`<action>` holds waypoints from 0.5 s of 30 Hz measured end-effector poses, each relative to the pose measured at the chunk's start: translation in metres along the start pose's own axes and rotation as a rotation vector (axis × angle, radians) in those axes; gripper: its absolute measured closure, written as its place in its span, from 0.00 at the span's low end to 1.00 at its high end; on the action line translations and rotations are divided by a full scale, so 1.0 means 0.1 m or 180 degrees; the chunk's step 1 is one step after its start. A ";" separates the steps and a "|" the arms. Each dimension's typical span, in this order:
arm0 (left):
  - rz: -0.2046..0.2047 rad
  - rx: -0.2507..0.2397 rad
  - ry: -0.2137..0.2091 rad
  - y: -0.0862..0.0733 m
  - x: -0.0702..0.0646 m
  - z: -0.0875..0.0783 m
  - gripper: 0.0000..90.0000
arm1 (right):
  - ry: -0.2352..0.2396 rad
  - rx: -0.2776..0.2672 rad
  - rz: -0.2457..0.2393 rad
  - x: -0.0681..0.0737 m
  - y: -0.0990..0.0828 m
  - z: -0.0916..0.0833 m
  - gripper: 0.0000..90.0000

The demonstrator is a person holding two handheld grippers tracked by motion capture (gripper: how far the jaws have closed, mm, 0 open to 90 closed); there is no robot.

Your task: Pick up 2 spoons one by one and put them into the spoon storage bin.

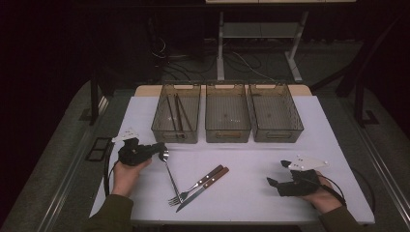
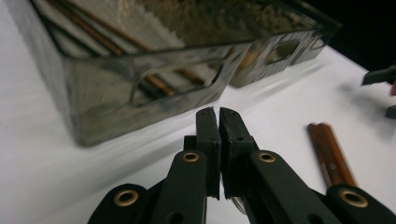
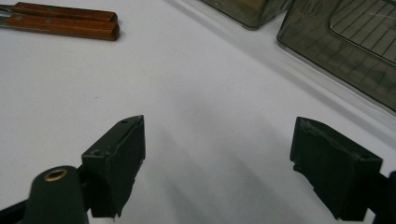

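A metal spoon (image 1: pixel 170 176) lies on the white table (image 1: pixel 256 159), bowl toward the bins and handle running toward me. My left gripper (image 1: pixel 162 149) is at the bowl end, its jaws shut on the spoon. In the left gripper view the left gripper (image 2: pixel 218 112) shows only a sliver between its pads, with a glint of the spoon (image 2: pixel 238 203) just below. A wooden-handled fork (image 1: pixel 196 186) and knife (image 1: pixel 205 187) lie crossed beside the spoon's handle. My right gripper (image 1: pixel 274 182) rests on the table at the right, open and holding nothing; in its own view the right gripper (image 3: pixel 218 123) spans bare tabletop.
Three translucent grey bins stand in a row at the back: the left bin (image 1: pixel 175 137) holds several long brown-handled utensils, the middle bin (image 1: pixel 228 136) and right bin (image 1: pixel 279 136) look bare. The wooden handles (image 2: pixel 329 155) (image 3: pixel 65 23) lie between the hands. Dark floor surrounds the table.
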State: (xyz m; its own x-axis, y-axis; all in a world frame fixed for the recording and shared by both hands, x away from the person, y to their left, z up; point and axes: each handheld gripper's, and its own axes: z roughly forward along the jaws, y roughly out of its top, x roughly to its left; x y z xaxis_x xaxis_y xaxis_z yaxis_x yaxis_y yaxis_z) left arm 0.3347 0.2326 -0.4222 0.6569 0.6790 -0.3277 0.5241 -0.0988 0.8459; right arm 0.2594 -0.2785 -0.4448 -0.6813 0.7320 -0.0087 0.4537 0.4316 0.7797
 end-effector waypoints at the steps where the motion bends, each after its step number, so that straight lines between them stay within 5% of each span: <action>1: 0.0025 -0.0019 -0.0010 0.02 -0.02 0.00 0.97 | 0.0001 0.0003 0.0000 0.00 0.00 0.00 0.20; 15: 0.0214 -0.0231 -0.0058 0.28 -0.17 0.06 0.97 | -0.0006 -0.0021 0.0002 -0.01 0.00 0.01 0.20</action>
State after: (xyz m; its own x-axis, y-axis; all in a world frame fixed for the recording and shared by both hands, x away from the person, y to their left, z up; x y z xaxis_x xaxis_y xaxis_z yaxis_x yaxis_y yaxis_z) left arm 0.3417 0.2136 -0.3957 0.6994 0.6592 -0.2764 0.4384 -0.0902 0.8942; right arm 0.2606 -0.2789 -0.4457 -0.6800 0.7332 -0.0093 0.4503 0.4275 0.7839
